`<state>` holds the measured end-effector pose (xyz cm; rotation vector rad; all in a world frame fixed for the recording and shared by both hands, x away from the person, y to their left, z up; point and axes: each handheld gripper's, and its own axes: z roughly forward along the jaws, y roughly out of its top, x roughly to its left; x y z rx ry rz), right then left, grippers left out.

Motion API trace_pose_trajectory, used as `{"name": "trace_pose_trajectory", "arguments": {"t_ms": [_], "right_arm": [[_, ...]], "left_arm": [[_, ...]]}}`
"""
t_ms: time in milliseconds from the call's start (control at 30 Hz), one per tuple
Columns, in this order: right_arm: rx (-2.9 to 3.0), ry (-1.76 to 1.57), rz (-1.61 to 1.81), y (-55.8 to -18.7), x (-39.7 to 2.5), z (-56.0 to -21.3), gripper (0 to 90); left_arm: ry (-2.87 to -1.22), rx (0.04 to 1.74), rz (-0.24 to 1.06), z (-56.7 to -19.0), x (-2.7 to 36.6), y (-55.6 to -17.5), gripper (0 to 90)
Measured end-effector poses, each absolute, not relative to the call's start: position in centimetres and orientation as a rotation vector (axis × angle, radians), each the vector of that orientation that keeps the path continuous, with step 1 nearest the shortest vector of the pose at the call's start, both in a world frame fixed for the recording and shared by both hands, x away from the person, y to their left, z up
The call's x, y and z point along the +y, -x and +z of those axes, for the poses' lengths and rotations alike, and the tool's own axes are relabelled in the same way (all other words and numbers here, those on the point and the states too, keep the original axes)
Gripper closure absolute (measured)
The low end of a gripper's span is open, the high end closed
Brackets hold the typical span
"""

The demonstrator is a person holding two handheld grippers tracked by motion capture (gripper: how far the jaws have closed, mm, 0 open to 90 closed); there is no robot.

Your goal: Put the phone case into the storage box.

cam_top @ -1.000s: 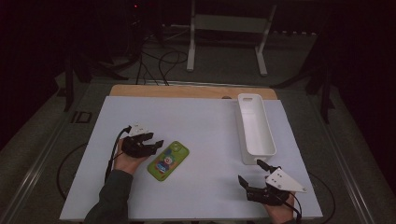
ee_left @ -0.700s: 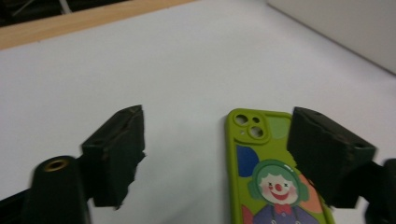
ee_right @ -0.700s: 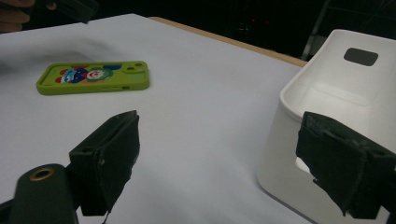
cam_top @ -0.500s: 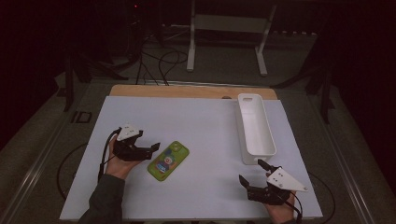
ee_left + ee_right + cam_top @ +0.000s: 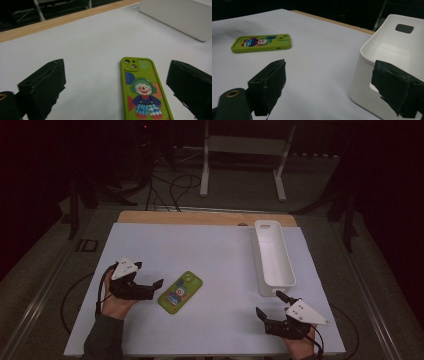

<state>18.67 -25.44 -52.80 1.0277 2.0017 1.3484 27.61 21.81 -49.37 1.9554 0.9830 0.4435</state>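
Green clown-print phone case (image 5: 143, 93), no lettering

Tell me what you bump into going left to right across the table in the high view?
Left tool → green phone case with the clown → long white bin → right tool, though the bin and right tool nearly share a spot sideways.

We see a lime-green phone (image 5: 180, 292) w/ a cartoon clown print: green hair, red nose, blue-check trousers. White bin (image 5: 273, 257), white sheet (image 5: 210, 255) over a tan wood table (image 5: 200, 218). Both grippers' jaws are black, w/ grey plates on top.
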Motion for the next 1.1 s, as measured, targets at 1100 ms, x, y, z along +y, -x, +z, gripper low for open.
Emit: {"name": "trace_pose_trajectory", "arguments": {"t_ms": [1100], "right_arm": [[1.968, -1.045, 1.402, -19.0, -25.5, -53.1, 9.4]], "left_arm": [[-1.836, 0.918, 0.532, -51.0, 25.9, -20.9, 0.0]]}}
